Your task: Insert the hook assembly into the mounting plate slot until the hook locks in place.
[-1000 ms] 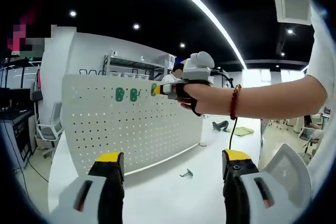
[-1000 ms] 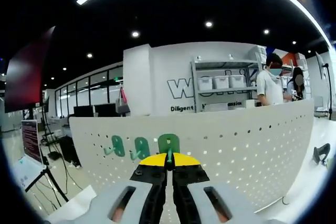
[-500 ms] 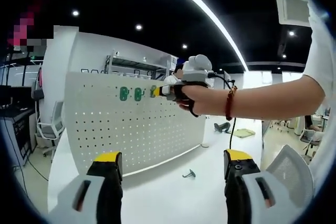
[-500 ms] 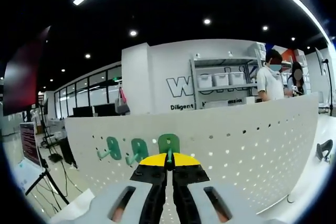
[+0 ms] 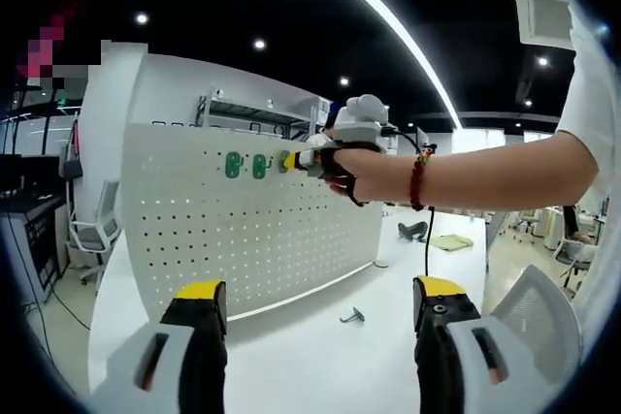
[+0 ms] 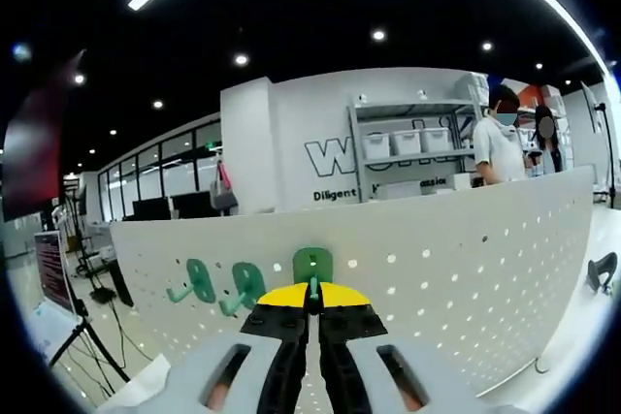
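Note:
A white pegboard mounting plate stands upright on the white table. Two green hooks hang near its top edge; in the right gripper view they sit at the left. My right gripper is shut on a third green hook, holding it against the plate's top row. In the left gripper view that gripper comes in from the right with the person's hand. My left gripper stands open low over the table with nothing between its jaws.
A loose dark hook lies on the table in front of the plate. A mesh chair back is at the right. Shelving with bins and two people stand behind the plate.
The right gripper has moved closer to the plate with the green hook; the plate looms larger and the two hung hooks have slid left in its view. The left gripper stays put.

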`<state>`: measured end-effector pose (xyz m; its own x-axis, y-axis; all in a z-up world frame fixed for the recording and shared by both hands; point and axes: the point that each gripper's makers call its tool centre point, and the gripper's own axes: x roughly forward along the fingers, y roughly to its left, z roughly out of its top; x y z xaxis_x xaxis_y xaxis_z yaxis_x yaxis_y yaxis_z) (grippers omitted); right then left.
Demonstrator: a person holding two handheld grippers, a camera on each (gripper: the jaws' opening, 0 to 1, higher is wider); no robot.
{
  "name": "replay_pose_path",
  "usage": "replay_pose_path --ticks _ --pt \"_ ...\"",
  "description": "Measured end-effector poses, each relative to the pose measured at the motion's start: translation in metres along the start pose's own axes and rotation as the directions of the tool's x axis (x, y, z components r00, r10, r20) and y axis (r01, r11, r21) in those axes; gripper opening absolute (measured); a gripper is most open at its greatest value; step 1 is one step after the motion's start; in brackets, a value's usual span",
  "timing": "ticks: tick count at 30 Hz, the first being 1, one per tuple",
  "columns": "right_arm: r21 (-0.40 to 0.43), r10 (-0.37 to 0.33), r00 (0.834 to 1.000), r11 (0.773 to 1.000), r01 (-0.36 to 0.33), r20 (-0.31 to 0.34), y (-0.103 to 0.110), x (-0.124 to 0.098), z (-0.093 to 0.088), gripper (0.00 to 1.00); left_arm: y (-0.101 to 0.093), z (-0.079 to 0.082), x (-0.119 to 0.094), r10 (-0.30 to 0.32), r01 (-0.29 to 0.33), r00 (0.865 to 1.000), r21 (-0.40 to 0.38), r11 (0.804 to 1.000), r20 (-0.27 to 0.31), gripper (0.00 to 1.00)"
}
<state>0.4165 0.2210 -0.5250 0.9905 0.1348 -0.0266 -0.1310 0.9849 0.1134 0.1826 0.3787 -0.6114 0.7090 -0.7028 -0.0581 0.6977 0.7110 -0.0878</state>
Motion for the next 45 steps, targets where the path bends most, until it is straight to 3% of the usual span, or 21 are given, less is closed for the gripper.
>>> replay_pose_path --ticks 15,33,45 --pt "-0.025 -0.018 1.000 1.000 0.017 -0.024 -0.002 0.003 -0.009 0.01 0.001 -0.004 -0.004 0.015 -0.015 1.000 -0.004 1.000 -0.007 0.80" --pt "-0.061 0.044 0.999 0.997 -0.045 -0.019 0.007 0.006 -0.001 0.09 0.000 -0.004 -0.010 0.032 -0.032 0.999 -0.008 0.999 -0.010 0.80" --pt "-0.090 0.088 0.996 0.992 -0.091 -0.027 0.006 -0.018 0.000 0.12 -0.010 0.001 -0.012 0.024 -0.024 1.000 0.010 1.000 -0.015 0.80"
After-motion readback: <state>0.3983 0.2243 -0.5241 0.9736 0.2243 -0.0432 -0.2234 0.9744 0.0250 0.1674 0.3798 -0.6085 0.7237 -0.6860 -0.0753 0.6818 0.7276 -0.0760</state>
